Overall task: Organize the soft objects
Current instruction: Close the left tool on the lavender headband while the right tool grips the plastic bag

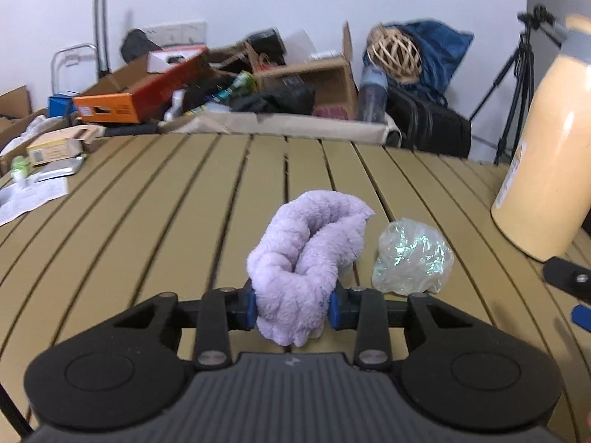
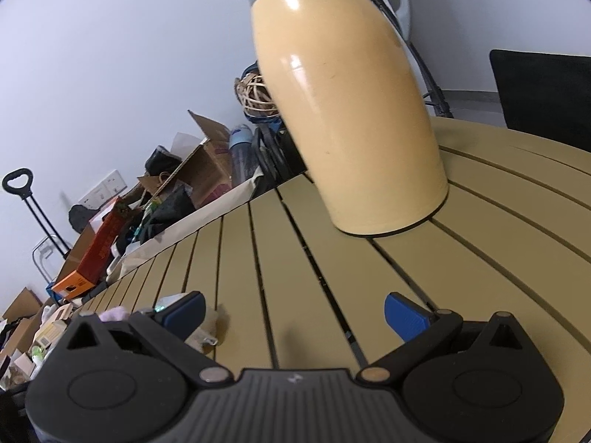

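My left wrist camera sits just behind my left gripper [image 1: 291, 304] and looks forward and slightly down across the slatted table [image 1: 147, 221], with the cream thermos jug [image 1: 546, 155] at its right edge and a cluttered pile of boxes [image 1: 207, 81] left of the jug, beyond the table. My right wrist camera, behind my right gripper [image 2: 293, 317], is rolled sideways and sits very close to the jug [image 2: 351, 103], which fills its upper middle. Both views share the jug, the table [image 2: 369, 277] and the boxes [image 2: 177, 192].
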Demonstrator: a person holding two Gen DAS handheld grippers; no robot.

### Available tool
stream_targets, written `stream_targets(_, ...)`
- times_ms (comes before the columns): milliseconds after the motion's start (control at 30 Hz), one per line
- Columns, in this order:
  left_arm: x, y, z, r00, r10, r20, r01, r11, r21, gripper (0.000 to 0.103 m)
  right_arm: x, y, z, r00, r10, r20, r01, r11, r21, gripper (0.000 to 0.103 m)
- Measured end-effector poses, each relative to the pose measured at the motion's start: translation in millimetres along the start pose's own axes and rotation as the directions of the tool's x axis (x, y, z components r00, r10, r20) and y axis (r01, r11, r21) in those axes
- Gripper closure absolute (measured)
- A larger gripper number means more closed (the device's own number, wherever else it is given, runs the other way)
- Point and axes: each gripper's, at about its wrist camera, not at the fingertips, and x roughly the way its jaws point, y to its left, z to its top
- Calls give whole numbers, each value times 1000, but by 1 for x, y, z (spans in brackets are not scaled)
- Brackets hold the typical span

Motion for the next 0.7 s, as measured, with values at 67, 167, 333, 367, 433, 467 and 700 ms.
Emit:
stream_targets(67,-17,8,-4,999,20,36,-19,1000,-25,69,0,4,-1,1000,7,-4,-7,1000,-3,0)
stream_targets(167,-40,20,-11,995,47,84,-40,996,-81,69,2,11,-4,1000,17,-10,-18,1000,-15,0)
stream_targets(333,-59,37,-16,990,83,118,-70,991,-110,69,4,28,-10,999,39,-19,-40,998,-50,0)
stream_targets(367,-60,39,-16,988,91,121,-79,991,-104,69,4,31,-12,999,42,-22,-44,997,-59,0)
stream_targets(433,-61,47,-16,988,95,125,-82,991,-106,69,6,39,-15,998,50,-30,-53,995,-85,0)
stream_targets(467,-61,51,-16,988,99,123,-86,991,-106,69,6,44,-17,998,53,-34,-56,993,-100,0)
stream_targets(700,-60,87,-18,989,105,101,-89,985,-147,69,9,73,-26,997,70,-39,-76,981,-177,0)
